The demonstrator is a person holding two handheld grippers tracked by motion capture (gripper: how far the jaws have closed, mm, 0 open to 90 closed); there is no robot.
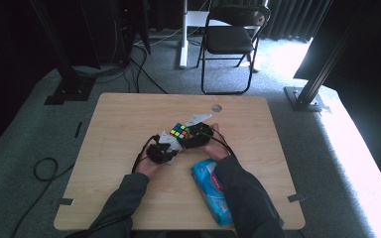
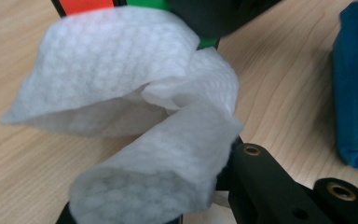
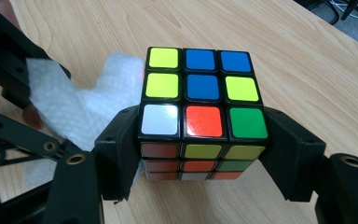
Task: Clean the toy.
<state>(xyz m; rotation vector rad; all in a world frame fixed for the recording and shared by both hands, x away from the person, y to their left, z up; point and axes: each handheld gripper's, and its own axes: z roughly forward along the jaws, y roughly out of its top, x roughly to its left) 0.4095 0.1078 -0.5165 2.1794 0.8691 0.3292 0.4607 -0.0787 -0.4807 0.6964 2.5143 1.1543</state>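
A scrambled puzzle cube [image 3: 201,107] with coloured stickers sits clamped between the jaws of my right gripper [image 3: 200,154], just above the wooden table [image 1: 129,119]; in the high view the cube [image 1: 180,131] is near the table's middle. My left gripper [image 2: 177,205] is shut on a white textured wipe [image 2: 135,116], whose free end is pressed against the cube's side. From the right gripper's camera the wipe [image 3: 86,100] bulges at the cube's left face. In the high view the left gripper [image 1: 161,148] sits close beside the right gripper [image 1: 191,134].
A blue pack of wipes [image 1: 211,191] lies on the table under the person's right forearm, also the blue pack [image 2: 356,88] at the right of the left gripper view. A folding chair [image 1: 230,34] and metal stands are on the floor beyond the table. A small hole [image 1: 217,107] marks the table's far edge.
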